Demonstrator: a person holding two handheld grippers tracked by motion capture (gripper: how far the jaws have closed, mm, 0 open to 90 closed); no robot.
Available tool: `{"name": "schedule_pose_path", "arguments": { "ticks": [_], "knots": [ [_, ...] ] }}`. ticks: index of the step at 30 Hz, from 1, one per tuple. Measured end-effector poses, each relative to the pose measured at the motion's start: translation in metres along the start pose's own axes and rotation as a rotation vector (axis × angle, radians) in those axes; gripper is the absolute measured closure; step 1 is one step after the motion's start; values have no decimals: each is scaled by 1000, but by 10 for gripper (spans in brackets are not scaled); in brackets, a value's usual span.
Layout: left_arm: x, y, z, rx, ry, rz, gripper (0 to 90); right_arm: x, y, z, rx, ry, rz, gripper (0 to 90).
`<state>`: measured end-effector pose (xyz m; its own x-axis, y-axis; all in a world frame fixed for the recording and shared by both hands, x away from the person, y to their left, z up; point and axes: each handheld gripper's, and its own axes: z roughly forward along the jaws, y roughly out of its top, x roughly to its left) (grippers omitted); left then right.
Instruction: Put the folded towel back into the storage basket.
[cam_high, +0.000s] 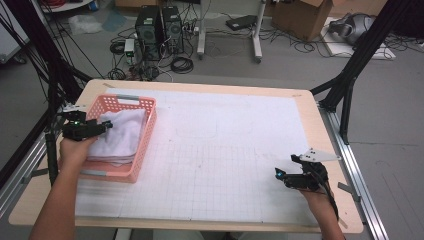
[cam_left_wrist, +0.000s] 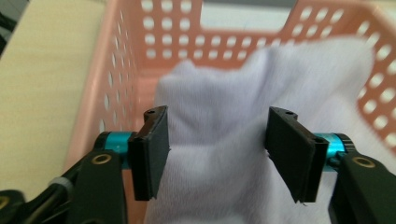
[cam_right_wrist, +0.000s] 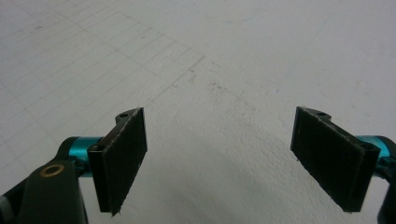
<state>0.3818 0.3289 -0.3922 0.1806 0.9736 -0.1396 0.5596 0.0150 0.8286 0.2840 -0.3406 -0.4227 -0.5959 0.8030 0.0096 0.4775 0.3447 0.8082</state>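
Pink perforated basket (cam_high: 142, 142) at left side of table (cam_high: 200, 85), on the left edge of the white gridded mat (cam_high: 225, 165). White towel (cam_high: 120, 135) inside basket, folded and bunched, covering most of the floor and rising toward the far wall.

Left gripper (cam_high: 102, 126) held in left hand (cam_high: 75, 150), reaching in over the basket's left rim, tips over the towel. In left gripper view: left gripper (cam_left_wrist: 217, 149) jaws partway apart, a raised fold of white towel (cam_left_wrist: 219, 140) between them. Left pad's inner edge at or touching the cloth; right pad close to the fold, small gap not ruled out. No firm clamp visible; cloth not pinched flat. Counted as apart, straddling the fold. Basket (cam_left_wrist: 116, 93) wall with round holes to the left and beyond, bare wood of table (cam_left_wrist: 42, 84) further left.

Right gripper (cam_high: 280, 174) in right hand (cam_high: 320, 202) at near right of mat, well apart from basket and towel, tips pointing left. In right gripper view: right gripper (cam_right_wrist: 219, 158) jaws wide apart, nothing between them, mat (cam_right_wrist: 210, 70) with faint grid lines and scuffs beneath.

Beyond the table's far edge: computer towers (cam_high: 160, 32), loose cables on floor, cardboard box (cam_high: 305, 17) far right.
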Motion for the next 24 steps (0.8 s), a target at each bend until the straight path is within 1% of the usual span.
{"name": "schedule_pose_path", "arguments": {
  "ticks": [1, 2, 3, 4, 5, 6, 7, 8, 9, 10, 11, 12, 13, 14, 15, 17, 18, 19, 20, 21, 22, 23, 24],
  "knots": [
    [0, 1, -1, -17, 0, -5, 436, 0, 0, 0, 2, -1, 4, 173],
    [0, 1, -1, -17, 0, -5, 462, -1, 0, 0, 0, -1, 2, 173],
    [-1, 1, -2, -24, -28, -4, 506, 0, 0, 0, 1, -1, 4, 173],
    [-1, 1, -2, -24, -28, -4, 547, 0, 0, 0, 0, 0, 2, 173],
    [-3, 0, 2, 21, -69, 2, 578, 1, 0, 0, 1, -1, 2, 173],
    [-7, -2, 6, 59, -87, 17, 594, 1, 0, 0, 0, -1, 3, 173],
    [-7, -2, 6, 59, -87, 17, 599, 1, 0, 0, 2, -1, 2, 173],
    [-12, -4, 11, 100, -89, 55, 594, 1, 0, 1, 1, 0, 0, 173],
    [-12, -4, 11, 100, -89, 55, 578, 1, 0, 1, 2, -1, 1, 173],
    [-19, -6, 19, 148, -79, 104, 562, 1, 0, 1, 3, 1, 0, 173],
    [-19, -6, 19, 148, -79, 104, 539, 1, 0, 1, 5, 1, 1, 173],
    [-23, -7, 24, 187, -86, 121, 520, 1, 0, 0, 4, 1, 2, 173],
    [-25, -8, 25, 196, -85, 132, 504, 1, 0, 0, 3, 0, 0, 173],
    [-25, -8, 25, 196, -85, 132, 493, 1, 0, 0, 3, 0, 0, 173],
    [-27, -9, 26, 209, -94, 153, 487, 0, 0, 0, 2, 0, 5, 173],
    [-27, -10, 26, 216, -97, 155, 476, 0, 0, 0, 2, -1, 3, 173],
    [-26, -9, 26, 219, -93, 157, 442, 0, 0, 0, 3, 0, 4, 173],
    [-26, -9, 26, 213, -78, 154, 442, 0, 0, 0, 3, 0, 4, 173],
    [-23, -7, 25, 203, -8, 137, 383, 1, 0, 0, 5, 3, 0, 174],
    [-21, -6, 24, 195, 29, 124, 353, 1, 0, 0, 3, 2, 0, 173],
    [-19, -6, 23, 190, 52, 118, 346, 1, 0, 0, 3, 1, 2, 173],
    [-16, -5, 22, 182, 83, 102, 334, 1, 0, 0, 2, 1, 1, 173],
    [-15, -5, 20, 172, 89, 94, 327, 0, 0, -1, -2, 0, 0, 173]
  ]
}}
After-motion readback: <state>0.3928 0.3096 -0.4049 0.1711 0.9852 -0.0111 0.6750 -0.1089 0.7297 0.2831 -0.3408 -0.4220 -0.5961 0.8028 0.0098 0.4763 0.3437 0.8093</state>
